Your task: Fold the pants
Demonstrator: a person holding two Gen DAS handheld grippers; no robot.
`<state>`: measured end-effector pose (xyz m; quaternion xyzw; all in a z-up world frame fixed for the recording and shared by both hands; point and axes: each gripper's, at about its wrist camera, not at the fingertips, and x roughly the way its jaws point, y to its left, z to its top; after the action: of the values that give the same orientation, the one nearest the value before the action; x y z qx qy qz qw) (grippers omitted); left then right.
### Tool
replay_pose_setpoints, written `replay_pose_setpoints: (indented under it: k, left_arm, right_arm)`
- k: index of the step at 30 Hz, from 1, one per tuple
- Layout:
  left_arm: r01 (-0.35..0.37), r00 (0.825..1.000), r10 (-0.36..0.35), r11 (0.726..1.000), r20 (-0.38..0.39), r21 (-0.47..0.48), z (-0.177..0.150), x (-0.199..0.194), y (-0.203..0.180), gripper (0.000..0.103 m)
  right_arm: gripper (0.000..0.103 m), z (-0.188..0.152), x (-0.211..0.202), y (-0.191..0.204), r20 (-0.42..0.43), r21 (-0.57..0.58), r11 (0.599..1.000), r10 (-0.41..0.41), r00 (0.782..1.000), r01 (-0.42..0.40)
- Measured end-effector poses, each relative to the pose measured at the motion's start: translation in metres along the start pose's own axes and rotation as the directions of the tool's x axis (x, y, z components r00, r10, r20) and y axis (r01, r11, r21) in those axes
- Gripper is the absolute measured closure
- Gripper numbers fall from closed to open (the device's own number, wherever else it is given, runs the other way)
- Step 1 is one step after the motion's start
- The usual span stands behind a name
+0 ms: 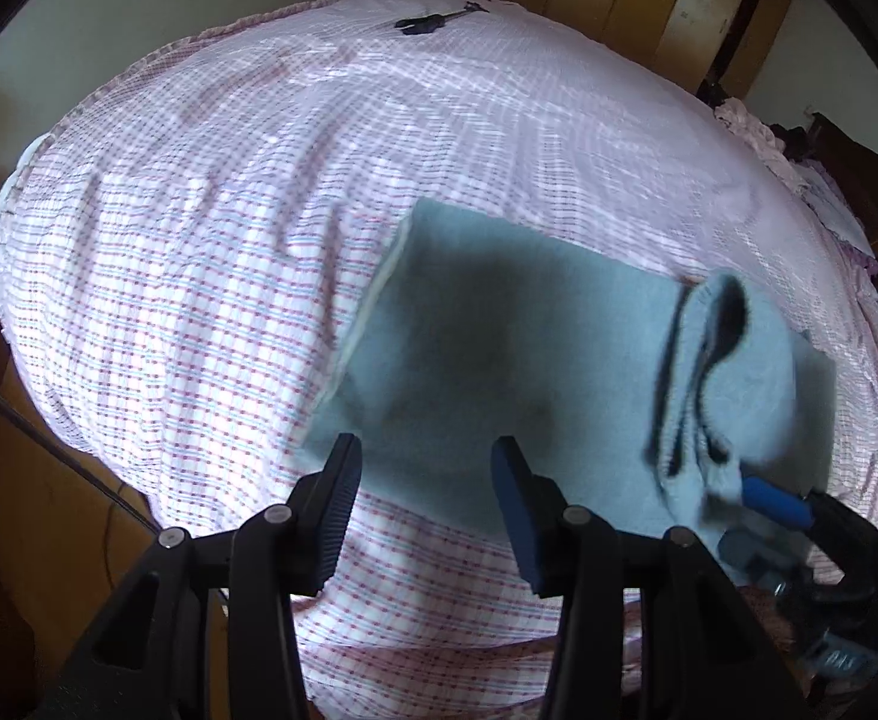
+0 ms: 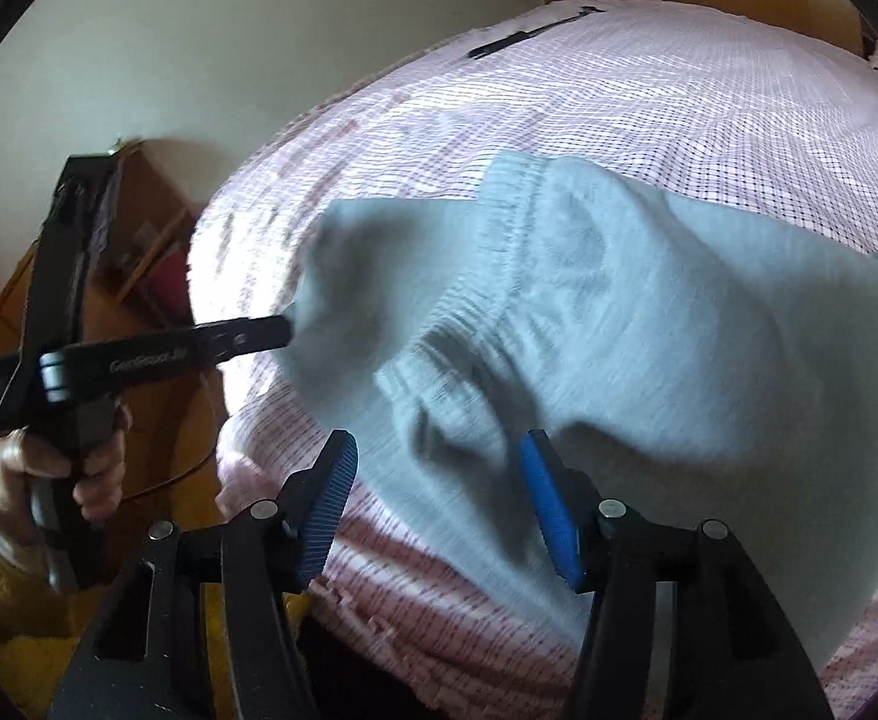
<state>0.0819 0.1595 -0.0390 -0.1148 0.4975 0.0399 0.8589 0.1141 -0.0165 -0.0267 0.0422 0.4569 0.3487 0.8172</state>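
Setting: a bed (image 1: 211, 252) covered by a pink-and-white checked sheet, with wooden furniture (image 1: 667, 0) at the far side of the room.
Pants: grey-blue pants (image 1: 499, 348) lie partly folded on the near right part of the bed; the left wrist view shows a flat rectangular layer with a bunched fold of fabric on its right end.
Waistband: in the right wrist view the ribbed elastic waistband (image 2: 499, 276) runs diagonally across the middle of the cloth, rumpled and blurred.
Left gripper: the left gripper (image 1: 427, 504) hovers over the near edge of the pants, its jaws spread apart with nothing pressed between them; the cloth lies below the gap.
Right gripper: the right gripper (image 2: 439, 504) has its blue-padded jaws parted, with loose pants fabric lying between and beyond them; the pads do not press on it.
Person: a hand (image 2: 55, 468) with a yellow sleeve (image 2: 1, 594) grips the left tool's handle at the near left of the right wrist view.
Other object: a small dark tool-like item (image 1: 433, 21) rests on the far edge of the bed, well apart from the pants; too small to identify.
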Motion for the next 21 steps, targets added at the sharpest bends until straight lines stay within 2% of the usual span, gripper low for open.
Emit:
replay_pose_setpoints:
  k: [2, 5, 8, 11, 16, 19, 21]
  left_arm:
    - [0.032, 0.999, -0.032, 0.999, -0.001, 0.008, 0.001, -0.002, -0.008, 0.056]
    - [0.073, 0.997, -0.073, 0.996, -0.007, 0.041, 0.002, -0.005, -0.024, 0.055]
    - [0.125, 0.992, -0.124, 0.990, -0.020, 0.064, 0.008, -0.006, -0.042, 0.055]
    - [0.193, 0.981, -0.190, 0.978, -0.039, 0.075, 0.010, -0.006, -0.064, 0.048]
    - [0.240, 0.969, -0.235, 0.968, -0.077, 0.071, 0.013, 0.004, -0.096, 0.042]
    - [0.234, 0.967, -0.223, 0.968, -0.126, 0.085, 0.010, 0.019, -0.114, 0.042]
    - [0.198, 0.973, -0.183, 0.975, -0.140, 0.102, 0.005, 0.027, -0.120, 0.042]
  right_arm:
    - [0.053, -0.002, -0.010, -0.003, 0.004, 0.009, 0.999, -0.034, 0.999, 0.034]
    - [0.053, -0.005, -0.030, -0.013, 0.016, 0.032, 0.991, -0.133, 0.991, 0.132]
    - [0.053, -0.013, -0.050, -0.026, 0.035, 0.056, 0.973, -0.228, 0.973, 0.226]
    - [0.053, -0.021, -0.067, -0.044, 0.043, 0.100, 0.945, -0.318, 0.947, 0.313]
    - [0.053, -0.033, -0.077, -0.073, 0.025, 0.204, 0.929, -0.321, 0.947, 0.309]
    - [0.053, -0.040, -0.078, -0.082, 0.022, 0.230, 0.928, -0.306, 0.952, 0.293]
    - [0.053, -0.044, -0.078, -0.085, 0.014, 0.235, 0.928, -0.300, 0.954, 0.288]
